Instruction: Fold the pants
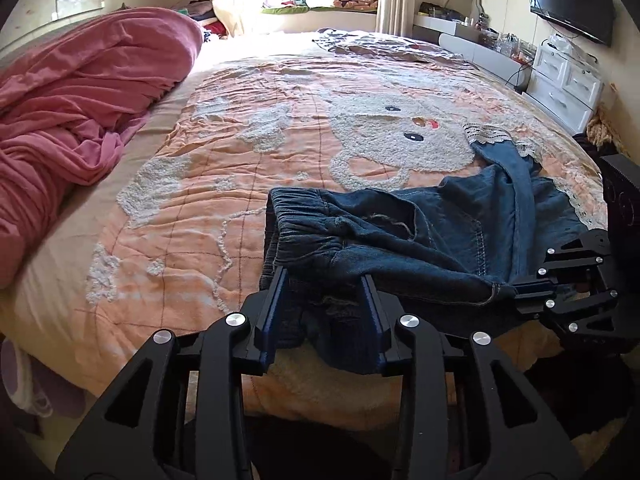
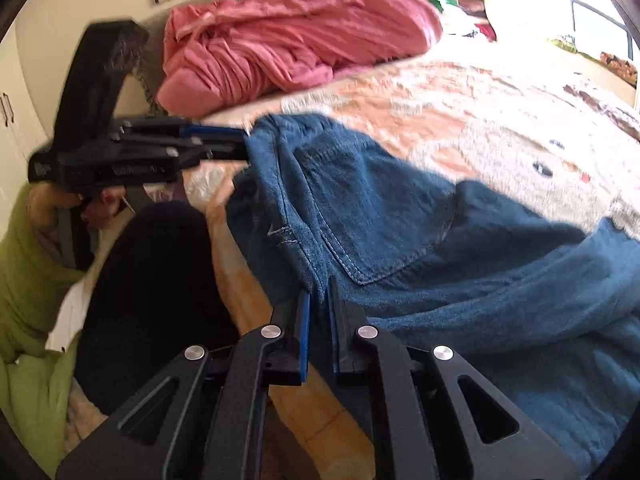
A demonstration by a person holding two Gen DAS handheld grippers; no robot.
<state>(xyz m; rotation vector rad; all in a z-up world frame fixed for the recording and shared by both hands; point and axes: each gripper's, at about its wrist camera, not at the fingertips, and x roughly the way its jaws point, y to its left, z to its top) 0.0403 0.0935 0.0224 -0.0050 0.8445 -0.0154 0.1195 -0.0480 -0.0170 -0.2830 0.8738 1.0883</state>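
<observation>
Blue denim pants [image 1: 420, 240] with an elastic waistband and lace hems [image 1: 488, 134] lie crumpled at the near edge of the bed, partly hanging over it. My left gripper [image 1: 324, 278] straddles the bunched waistband, cloth filling the gap between its blue pads. From the right wrist view the left gripper [image 2: 240, 142] holds the pants [image 2: 400, 208] by their far corner, which is pulled up. My right gripper [image 2: 320, 292] is shut on a fold of denim beside the back pocket. It shows at the right in the left wrist view, where the right gripper [image 1: 516, 294] pinches the pants' edge.
The bed carries an orange quilt [image 1: 240, 208] with a white fleecy animal. A pink blanket [image 1: 80, 100] is heaped along its left side. White drawers [image 1: 564, 80] and a wall TV [image 1: 572, 4] stand to the right. A person's green sleeve [image 2: 24, 280] and dark clothing [image 2: 152, 280] are beside the bed.
</observation>
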